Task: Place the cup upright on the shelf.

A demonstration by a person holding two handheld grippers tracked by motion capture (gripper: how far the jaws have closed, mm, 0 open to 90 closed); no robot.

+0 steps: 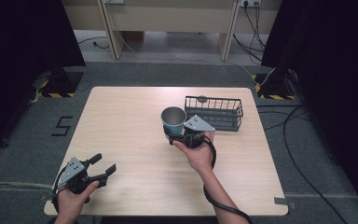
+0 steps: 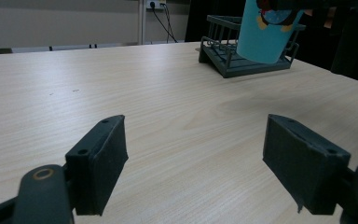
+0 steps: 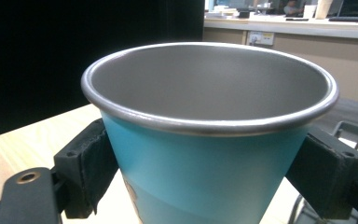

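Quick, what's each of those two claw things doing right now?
Left gripper: open, holding nothing, low over the table.
Right gripper: closed on the blue cup, held upright near the wire basket.

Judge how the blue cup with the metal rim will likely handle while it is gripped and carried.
The cup looks rigid: its rolled rim stays round between the right gripper's fingers. Its smooth, tapered wall could let it slip downward. It appears empty, so probably light, and apt to tip if set down carelessly.
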